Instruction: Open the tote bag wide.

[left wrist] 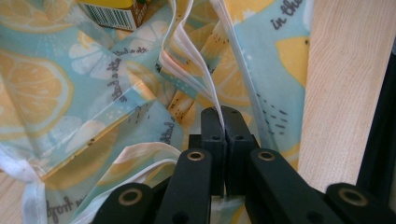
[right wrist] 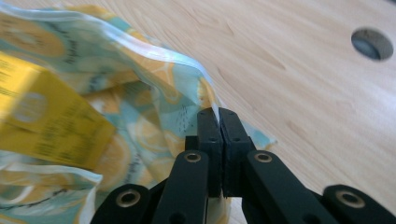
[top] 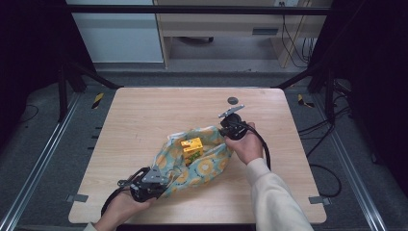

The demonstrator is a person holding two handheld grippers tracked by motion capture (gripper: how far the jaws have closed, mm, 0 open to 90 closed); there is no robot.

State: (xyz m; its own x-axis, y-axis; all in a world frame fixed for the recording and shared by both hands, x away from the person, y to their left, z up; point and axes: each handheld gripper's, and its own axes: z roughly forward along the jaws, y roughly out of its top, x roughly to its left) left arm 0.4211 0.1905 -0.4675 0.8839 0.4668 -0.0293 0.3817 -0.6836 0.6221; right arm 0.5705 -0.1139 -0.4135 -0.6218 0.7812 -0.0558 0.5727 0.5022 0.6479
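cloth: light-blue fabric cloth with yellow lemon-slice print and white hem (top: 204, 166), rumpled, centre of high view, stretched diagonally from lower left to upper right on the light wooden table (top: 144, 115)
box: small yellow cardboard carton (top: 191, 147) sits on the cloth's middle; barcode side at top left of left gripper view (left wrist: 114, 14); blurred at left of right gripper view (right wrist: 42, 116)
left gripper: (top: 161, 180) lower left of high view, hand behind it; jaws clamped on the cloth's folded white hem (left wrist: 223, 122)
right gripper: (top: 224, 131) right of centre in high view; jaws pinched on the cloth's edge (right wrist: 218, 121)
hole: round dark grommet hole in table (top: 233, 100), above right gripper; upper right of right gripper view (right wrist: 372, 43)
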